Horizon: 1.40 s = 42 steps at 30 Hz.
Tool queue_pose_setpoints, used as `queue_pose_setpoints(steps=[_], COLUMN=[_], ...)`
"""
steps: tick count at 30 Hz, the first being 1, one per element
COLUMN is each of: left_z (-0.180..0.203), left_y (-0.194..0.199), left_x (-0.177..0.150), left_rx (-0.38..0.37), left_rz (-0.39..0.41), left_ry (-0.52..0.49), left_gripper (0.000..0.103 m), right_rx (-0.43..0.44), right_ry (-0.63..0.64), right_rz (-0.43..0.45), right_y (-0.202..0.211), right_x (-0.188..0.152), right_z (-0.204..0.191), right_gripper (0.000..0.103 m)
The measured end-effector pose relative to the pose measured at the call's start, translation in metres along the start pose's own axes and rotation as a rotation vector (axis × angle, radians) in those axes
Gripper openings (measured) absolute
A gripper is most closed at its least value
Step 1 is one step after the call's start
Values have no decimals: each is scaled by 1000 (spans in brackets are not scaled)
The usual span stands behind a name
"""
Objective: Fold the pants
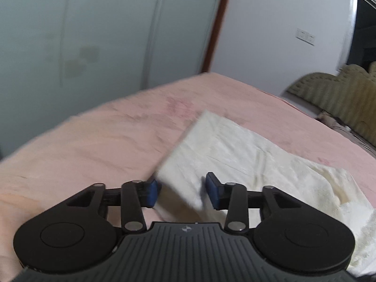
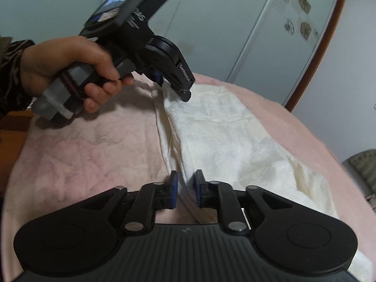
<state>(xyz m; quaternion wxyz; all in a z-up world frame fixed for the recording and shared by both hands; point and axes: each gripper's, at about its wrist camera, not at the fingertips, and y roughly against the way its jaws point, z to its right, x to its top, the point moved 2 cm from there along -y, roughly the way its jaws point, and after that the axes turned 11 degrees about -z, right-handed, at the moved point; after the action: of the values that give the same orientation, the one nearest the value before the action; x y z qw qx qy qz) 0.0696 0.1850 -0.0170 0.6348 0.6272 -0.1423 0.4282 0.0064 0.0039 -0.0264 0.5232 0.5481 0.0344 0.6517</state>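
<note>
Cream-white pants (image 1: pixel 237 155) lie folded lengthwise on a pink blanket (image 1: pixel 105 141). In the left wrist view my left gripper (image 1: pixel 182 191) is open, its blue pads either side of a corner of the pants. In the right wrist view the pants (image 2: pixel 223 131) stretch away from me. My right gripper (image 2: pixel 186 188) is partly open, with a raised fold of the pants' edge between its pads. The left gripper (image 2: pixel 174 82), held by a hand, sits at the far end of the pants, over the fabric edge.
The pink blanket (image 2: pixel 82 155) covers a bed. Pale wardrobe doors (image 1: pixel 94 35) and a brown frame (image 1: pixel 216 30) stand behind. An olive quilted headboard (image 1: pixel 333 91) is at the right. A wooden surface (image 2: pixel 11 127) lies beyond the bed's left edge.
</note>
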Motion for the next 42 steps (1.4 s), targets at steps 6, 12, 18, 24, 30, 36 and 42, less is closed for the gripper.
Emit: queue_pose_setpoints(steps=[6,12,18,24,30,36,42], left_z=[22,117,209,246,267,267,252], left_y=[36,59,95,89,72,79,94], left_x=[8,-27,-95,-148,-158,-147,-154], left_rx=[146,-113,-354,-392,-314,-419,-544], left_rz=[112,70,128,173,188,140,62], left_ry=[-88,-469,-948,-1240,-1298,-1238,-1249], left_gripper=[57,65,73,70,47,12,10], right_rx=[-119,-119,-410,-436,-377,-409,-389], right_ry=[-312,-505,-402,100,273,300,222], right_rz=[-50,-244,-204,-274,-372,-419,-430], right_y=[50,60,88,56,19,21,68], right_x=[-45,-119,-119,-116,-122,-130,-134], right_z=[72,93,128,136,141,131,96], right_gripper=[16,16,23,57,45,6,4])
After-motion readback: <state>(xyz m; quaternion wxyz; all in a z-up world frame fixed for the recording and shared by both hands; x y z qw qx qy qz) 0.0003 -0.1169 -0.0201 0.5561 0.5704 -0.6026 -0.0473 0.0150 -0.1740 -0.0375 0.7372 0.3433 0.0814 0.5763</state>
